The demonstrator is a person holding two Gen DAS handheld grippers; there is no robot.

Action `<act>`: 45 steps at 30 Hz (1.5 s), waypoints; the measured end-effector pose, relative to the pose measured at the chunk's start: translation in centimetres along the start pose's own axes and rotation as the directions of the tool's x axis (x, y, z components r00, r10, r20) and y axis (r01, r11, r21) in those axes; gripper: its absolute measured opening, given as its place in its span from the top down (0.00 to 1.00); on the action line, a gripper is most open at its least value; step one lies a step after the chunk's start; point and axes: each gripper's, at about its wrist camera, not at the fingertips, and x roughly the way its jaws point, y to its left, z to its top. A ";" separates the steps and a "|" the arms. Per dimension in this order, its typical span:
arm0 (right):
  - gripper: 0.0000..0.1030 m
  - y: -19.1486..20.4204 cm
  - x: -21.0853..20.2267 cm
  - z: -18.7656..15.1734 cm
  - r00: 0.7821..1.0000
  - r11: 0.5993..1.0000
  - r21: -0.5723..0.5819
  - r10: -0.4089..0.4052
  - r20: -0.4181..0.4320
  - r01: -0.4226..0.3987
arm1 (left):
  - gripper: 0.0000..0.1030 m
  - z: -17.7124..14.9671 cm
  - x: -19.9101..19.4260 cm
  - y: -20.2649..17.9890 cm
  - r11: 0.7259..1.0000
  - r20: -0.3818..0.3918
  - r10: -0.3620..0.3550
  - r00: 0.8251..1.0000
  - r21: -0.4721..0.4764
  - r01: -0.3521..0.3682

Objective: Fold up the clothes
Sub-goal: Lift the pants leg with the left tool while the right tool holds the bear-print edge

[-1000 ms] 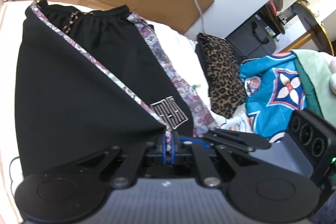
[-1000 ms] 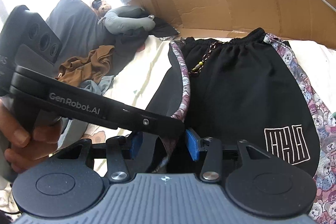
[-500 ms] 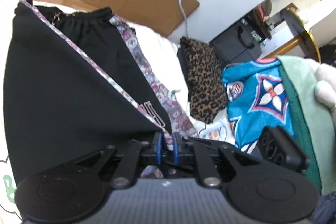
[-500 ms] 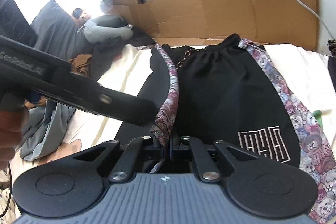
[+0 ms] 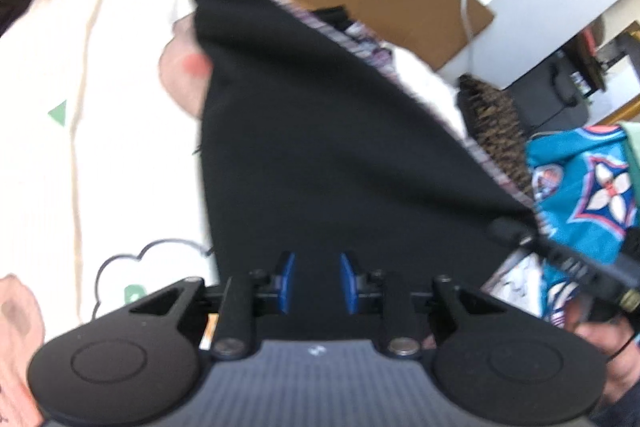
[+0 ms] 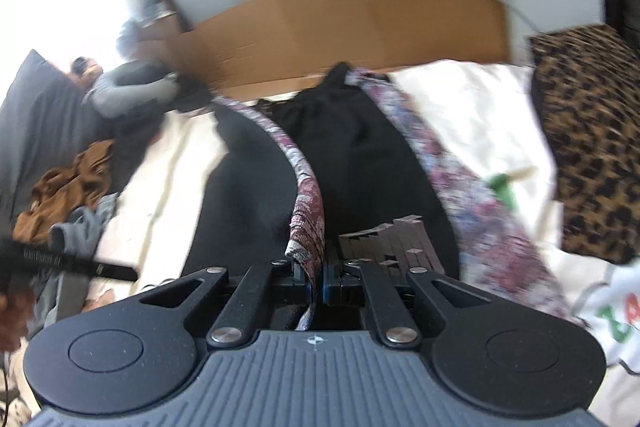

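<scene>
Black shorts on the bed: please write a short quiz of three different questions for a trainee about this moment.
1. True or false: the left gripper is closed on the black shorts.
2. Which part of the shorts does the right gripper pinch? A) the drawstring B) the patterned side stripe C) the white logo
3. Fill in: behind the shorts stands a flattened ____ box.

Key: 1 false, its blue pads stand apart; 2 B; 3 cardboard.
</scene>
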 end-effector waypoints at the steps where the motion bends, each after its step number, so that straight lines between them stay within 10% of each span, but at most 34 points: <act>1: 0.97 -0.7 -0.1 -0.1 1.000 1.000 0.016 -0.014 -0.001 0.014 | 0.74 -0.3 0.4 0.3 1.000 -0.012 0.011 1.000 -0.009 -0.011; 16: 0.94 -6.4 2.9 -3.7 0.990 0.984 0.151 -0.078 -0.122 0.096 | 0.46 -5.6 3.3 2.9 0.999 -0.151 -0.029 0.988 -0.035 0.024; 29: 0.58 -7.8 3.6 -3.1 0.988 0.983 0.139 -0.108 -0.108 0.122 | 0.41 -8.2 5.1 5.3 0.975 -0.111 -0.197 0.974 -0.124 0.184; 31: 0.62 -8.2 4.2 -2.9 0.989 0.981 0.155 -0.101 -0.110 0.117 | 0.53 -8.2 4.9 5.7 0.967 -0.095 -0.222 0.970 -0.145 0.207; 34: 0.95 -8.7 5.1 -2.5 0.989 0.978 0.192 -0.060 -0.138 0.086 | 0.91 -8.3 4.9 6.3 0.948 -0.103 -0.281 0.954 -0.187 0.259; 45: 0.96 -8.6 -0.3 -1.0 0.993 0.976 0.187 -0.098 -0.059 0.108 | 0.94 -5.2 1.6 5.4 0.860 -0.038 -0.471 0.881 -0.241 0.450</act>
